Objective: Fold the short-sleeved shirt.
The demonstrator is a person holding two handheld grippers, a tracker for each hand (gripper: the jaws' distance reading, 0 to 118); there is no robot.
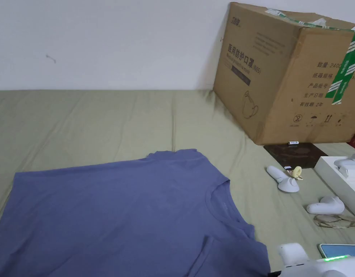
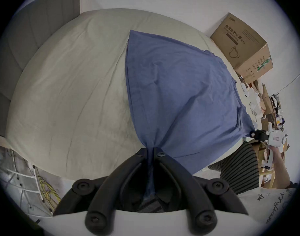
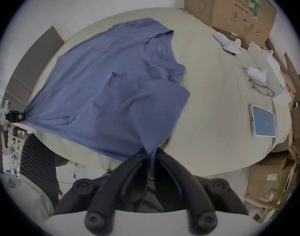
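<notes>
Big cardboard box (image 1: 284, 72) sits at the back right of the bed, up against the white wall (image 1: 101, 39). The bedsheet (image 1: 83, 119) is a pale olive green, a bit creased. Over on the right there's some clutter: two small white gadgets (image 1: 283, 179) (image 1: 325, 205), a pair of glasses (image 1: 335, 220), a phone (image 1: 340, 250) with its screen lit, and a flat white box (image 1: 338, 178). A dark mat (image 1: 295, 154) lies by the cardboard box.

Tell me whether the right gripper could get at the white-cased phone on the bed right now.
Probably not yet: the right gripper is shut on the blue short-sleeved shirt. The white-cased phone lies close on bare green bedsheet with nothing between, but the gripper must let go first.
</notes>
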